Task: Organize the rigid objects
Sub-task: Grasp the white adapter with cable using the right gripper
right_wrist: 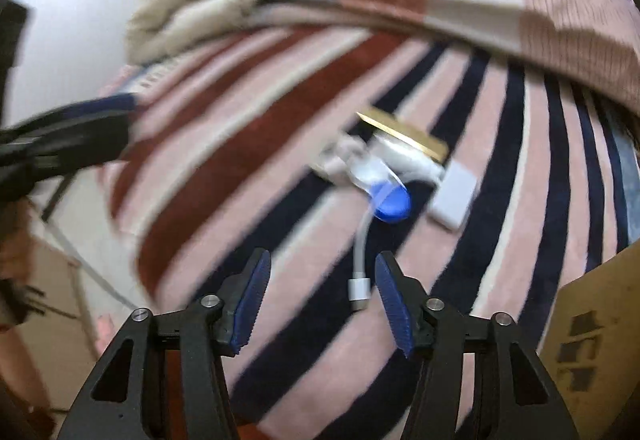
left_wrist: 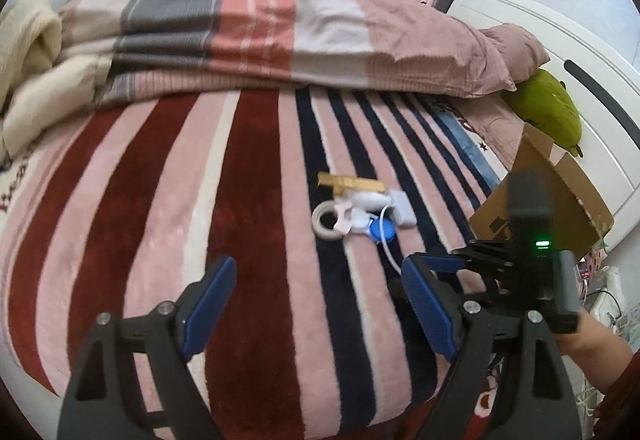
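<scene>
White cable (right_wrist: 362, 240) lies on the striped blanket (left_wrist: 248, 176), its long axis running from the small pile towards us, plug (right_wrist: 357, 293) nearest. We hold the right gripper (right_wrist: 322, 298) jaws apart beside the plug; the left gripper (left_wrist: 316, 304) gapes, empty. Gold box (left_wrist: 352, 184), tape roll (left_wrist: 329, 220), blue lid (left_wrist: 382, 230) cluster; cardboard box (left_wrist: 560, 180) sits right.

Smeared by motion blur across the whole right wrist view, pile of small objects (right_wrist: 384, 168) at twelve o'clock indistinct. Cut off at four o'clock: cardboard box (right_wrist: 592, 340). Partly hidden behind right gripper (left_wrist: 436, 268): same box.
</scene>
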`<state>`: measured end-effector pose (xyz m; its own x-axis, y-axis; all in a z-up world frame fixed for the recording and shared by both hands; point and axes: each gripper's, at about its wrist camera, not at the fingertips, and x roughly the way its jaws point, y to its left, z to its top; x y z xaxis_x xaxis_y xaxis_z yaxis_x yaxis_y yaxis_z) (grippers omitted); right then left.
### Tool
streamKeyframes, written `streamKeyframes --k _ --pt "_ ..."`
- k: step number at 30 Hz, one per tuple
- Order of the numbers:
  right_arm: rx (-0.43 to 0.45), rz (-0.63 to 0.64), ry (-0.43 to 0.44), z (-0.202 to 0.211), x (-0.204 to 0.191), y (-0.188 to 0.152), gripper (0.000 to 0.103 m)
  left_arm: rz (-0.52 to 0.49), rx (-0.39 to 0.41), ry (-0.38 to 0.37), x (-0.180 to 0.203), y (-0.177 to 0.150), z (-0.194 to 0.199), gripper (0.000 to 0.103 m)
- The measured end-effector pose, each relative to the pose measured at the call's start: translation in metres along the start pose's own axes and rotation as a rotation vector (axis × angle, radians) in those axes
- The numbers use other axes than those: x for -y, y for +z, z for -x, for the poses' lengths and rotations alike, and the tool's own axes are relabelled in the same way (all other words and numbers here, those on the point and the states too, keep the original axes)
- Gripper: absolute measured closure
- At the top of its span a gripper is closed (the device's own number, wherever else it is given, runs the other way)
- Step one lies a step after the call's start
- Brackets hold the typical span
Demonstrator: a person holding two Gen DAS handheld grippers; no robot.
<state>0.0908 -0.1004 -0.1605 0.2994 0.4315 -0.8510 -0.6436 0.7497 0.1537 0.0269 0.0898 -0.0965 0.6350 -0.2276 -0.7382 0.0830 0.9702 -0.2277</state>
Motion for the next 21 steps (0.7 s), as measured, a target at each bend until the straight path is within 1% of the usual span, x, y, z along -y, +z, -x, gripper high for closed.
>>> streamKeyframes --k 2,3,4,5,7,9,11,13,14,15,16,17,18,19,20,21 --pt "-0.034 0.0 -0.045 -0.023 0.007 -0.003 0.083 0.009 -0.008 0.001 -0.005 -0.004 -0.003 0.02" --pt "-0.045 0.0 -0.052 -0.029 0.008 -0.004 0.087 0.01 -0.012 0.005 -0.006 -0.005 -0.005 0.02" --pt "-0.041 0.003 -0.059 -0.032 0.009 -0.005 0.094 0.008 -0.012 0.01 -0.007 -0.005 -0.006 0.02" --pt "-0.03 0.008 -0.054 -0.031 0.007 -0.005 0.098 0.008 -0.011 0.012 -0.006 -0.006 -0.004 0.02" --pt "-0.025 -0.005 -0.019 -0.027 0.006 -0.004 0.098 0.01 0.001 0.003 -0.006 -0.006 0.0 0.02" --pt "-0.022 -0.012 0.07 -0.019 0.0 -0.005 0.098 0.014 0.012 -0.007 -0.006 -0.006 0.005 0.02" --pt "-0.02 0.007 0.146 -0.012 -0.012 -0.006 0.098 0.008 0.018 -0.005 -0.005 -0.006 0.01 0.02" --pt "-0.038 0.024 0.223 -0.007 -0.024 -0.009 0.097 0.002 0.02 0.003 -0.004 -0.006 0.012 0.02" --pt "-0.04 0.03 0.245 -0.004 -0.028 -0.011 0.096 0.001 0.021 0.005 -0.004 -0.005 0.013 0.02" --pt "-0.036 0.035 0.24 -0.001 -0.029 -0.012 0.093 0.002 0.022 0.006 -0.004 -0.006 0.014 0.02" --pt "-0.032 0.043 0.221 -0.001 -0.03 -0.012 0.08 0.005 0.023 0.005 -0.004 -0.006 0.014 0.02" --pt "-0.015 0.047 0.17 0.004 -0.027 -0.013 0.06 0.006 0.022 0.004 -0.005 -0.006 0.014 0.02" --pt "0.003 0.042 0.134 0.007 -0.025 -0.014 0.053 0.009 0.022 0.005 -0.005 -0.006 0.014 0.02" --pt "0.023 0.034 0.1 0.009 -0.021 -0.014 0.048 0.01 0.018 0.007 -0.005 -0.006 0.013 0.02" --pt "0.046 0.019 0.061 0.013 -0.013 -0.014 0.047 0.01 0.015 0.009 -0.005 -0.005 0.012 0.02" --pt "0.052 0.012 0.04 0.014 -0.009 -0.014 0.046 0.011 0.012 0.01 -0.005 -0.005 0.011 0.02"
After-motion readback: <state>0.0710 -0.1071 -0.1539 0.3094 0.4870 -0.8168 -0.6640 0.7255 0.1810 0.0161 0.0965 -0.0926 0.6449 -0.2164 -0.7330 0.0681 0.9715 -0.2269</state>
